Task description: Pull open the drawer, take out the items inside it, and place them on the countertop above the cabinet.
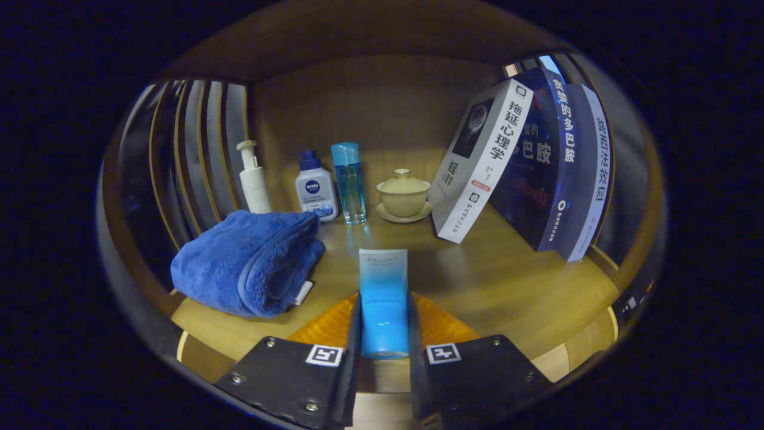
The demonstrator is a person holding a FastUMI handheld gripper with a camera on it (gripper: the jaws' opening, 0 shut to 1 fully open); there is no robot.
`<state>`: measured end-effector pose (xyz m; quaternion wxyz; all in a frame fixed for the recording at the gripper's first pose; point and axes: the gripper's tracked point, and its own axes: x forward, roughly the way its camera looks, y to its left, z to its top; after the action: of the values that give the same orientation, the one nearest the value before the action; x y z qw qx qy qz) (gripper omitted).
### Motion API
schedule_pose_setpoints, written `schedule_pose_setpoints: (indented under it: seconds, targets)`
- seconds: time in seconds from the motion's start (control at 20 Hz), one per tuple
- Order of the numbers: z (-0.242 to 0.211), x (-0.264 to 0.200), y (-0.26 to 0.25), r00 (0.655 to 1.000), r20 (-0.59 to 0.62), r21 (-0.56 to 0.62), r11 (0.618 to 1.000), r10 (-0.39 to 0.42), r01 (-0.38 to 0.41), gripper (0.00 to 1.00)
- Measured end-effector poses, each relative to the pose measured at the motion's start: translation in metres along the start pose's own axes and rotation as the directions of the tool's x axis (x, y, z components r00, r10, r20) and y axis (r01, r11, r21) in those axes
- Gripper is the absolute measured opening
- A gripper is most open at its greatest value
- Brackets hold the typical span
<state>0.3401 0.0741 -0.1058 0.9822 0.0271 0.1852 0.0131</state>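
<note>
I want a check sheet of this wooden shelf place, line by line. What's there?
Surface: wooden countertop, bare ahead of the fingers.
Job's things: blue tube held between the fingers.
Clutter: folded blue towel; behind it a white pump bottle, a blue-capped wash bottle, a clear blue bottle, a lidded cup on a saucer; leaning books beside the cup.
Grippers: gripper shut on the tube.
Cables: nothing seen.
Surroundings: wooden back wall; slatted side.
</note>
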Motion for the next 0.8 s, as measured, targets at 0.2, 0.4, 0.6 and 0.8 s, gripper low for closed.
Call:
schedule_pose_setpoints:
  seconds: [0.2, 0.4, 0.6, 0.8]
  targets:
    - [-0.002, -0.003, 0.002, 1.0, 0.017, -0.023, 1.0, -0.013, 0.013, 0.41]
    - [-0.002, -0.017, -0.009, 0.997, 0.026, -0.058, 0.996, -0.071, 0.073, 0.76]
    - [-0.005, -0.042, -0.012, 0.996, 0.041, -0.065, 0.995, -0.076, 0.078, 0.91]
    - [-0.011, -0.07, -0.013, 0.996, 0.06, -0.106, 0.991, -0.071, 0.077, 0.92]
